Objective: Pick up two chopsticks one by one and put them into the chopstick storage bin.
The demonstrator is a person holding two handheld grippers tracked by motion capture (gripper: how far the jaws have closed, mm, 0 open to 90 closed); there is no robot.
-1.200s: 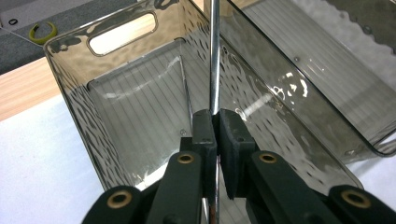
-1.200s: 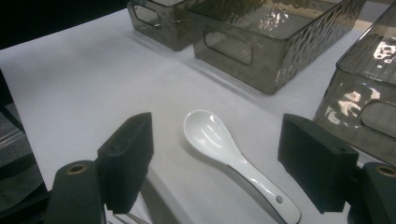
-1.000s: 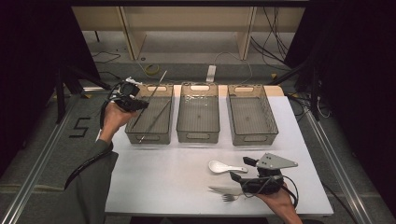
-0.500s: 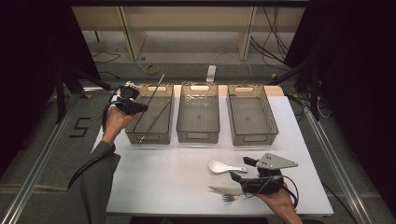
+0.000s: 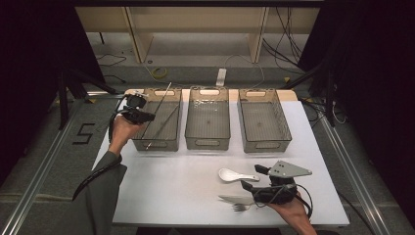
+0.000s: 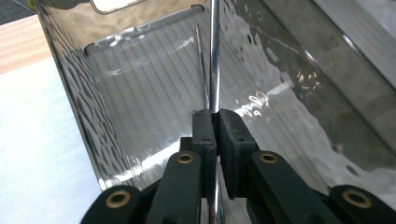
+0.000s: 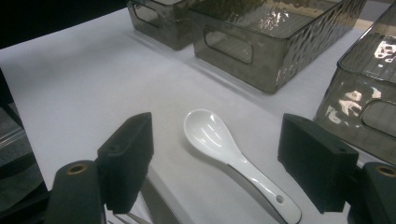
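Left gripper (image 6: 214, 126) clamped around metal chopstick (image 6: 215, 56), above bin (image 5: 169, 143)

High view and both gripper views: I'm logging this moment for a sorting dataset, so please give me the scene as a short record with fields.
setting: white table with three clear bins in a row
left gripper: shut on a thin metal rod, over the left bin
second rod: leans inside the left bin
middle bin: looks empty
right bin: looks empty
right gripper: open, jaws either side of the white spoon, not touching
fork: on the table by the right gripper
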